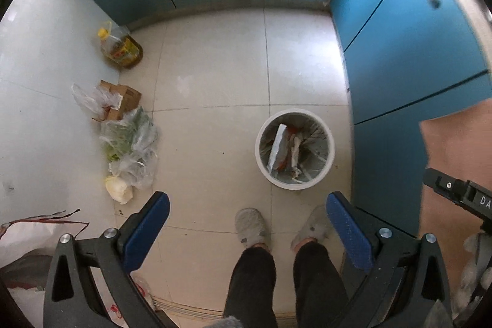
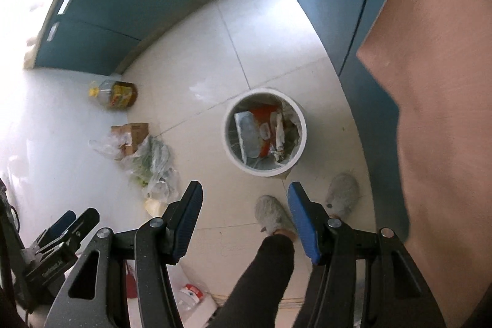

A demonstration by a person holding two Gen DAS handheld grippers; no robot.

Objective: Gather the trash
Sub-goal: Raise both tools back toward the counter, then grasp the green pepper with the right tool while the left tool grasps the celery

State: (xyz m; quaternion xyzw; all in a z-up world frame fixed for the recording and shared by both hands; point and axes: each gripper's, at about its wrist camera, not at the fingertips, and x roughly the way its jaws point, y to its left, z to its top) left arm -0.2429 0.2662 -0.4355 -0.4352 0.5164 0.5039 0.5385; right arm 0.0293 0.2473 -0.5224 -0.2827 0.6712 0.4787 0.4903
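1. The task's thing, a round white plastic waste bin (image 1: 294,149) lined with a thin grey film bag, stands on the floor just beside the cabinet front, directly ahead of the person's feet. Inside it I see a flat grey-white packet (image 2: 248,133), red wrapping and crumpled paper; the bin looks about half full.
2. The left gripper (image 1: 247,222) has its blue ribbed pads spread as wide as they go, with nothing between them. It points straight down, well above the bin.
3. The right gripper (image 2: 245,222) stands partly spread, also with nothing between its blue pads; only floor and a slipper show in the gap.
4. I judge the step in hand to be a reach for the bin liner. To do it well, I would lower both grippers to opposite sides of the rim, pinch only the film and gather it evenly. The film is thin and slack, so a one-sided pull may tear it or tip the light bin.
5. The floor is pale glossy ceramic tile (image 1: 212,73) with visible grout lines, smooth enough for the bin to slide.
6. Well apart to the left lie clear plastic bags of green vegetables (image 1: 130,140), a brown cardboard box (image 1: 127,97) and a yellow-capped clear oil jug (image 1: 121,46) against the wall.
7. Teal flat-front cabinet doors (image 1: 409,57) with metal bar handles enclose two sides.
8. The person wears grey fuzzy slippers (image 1: 250,226).
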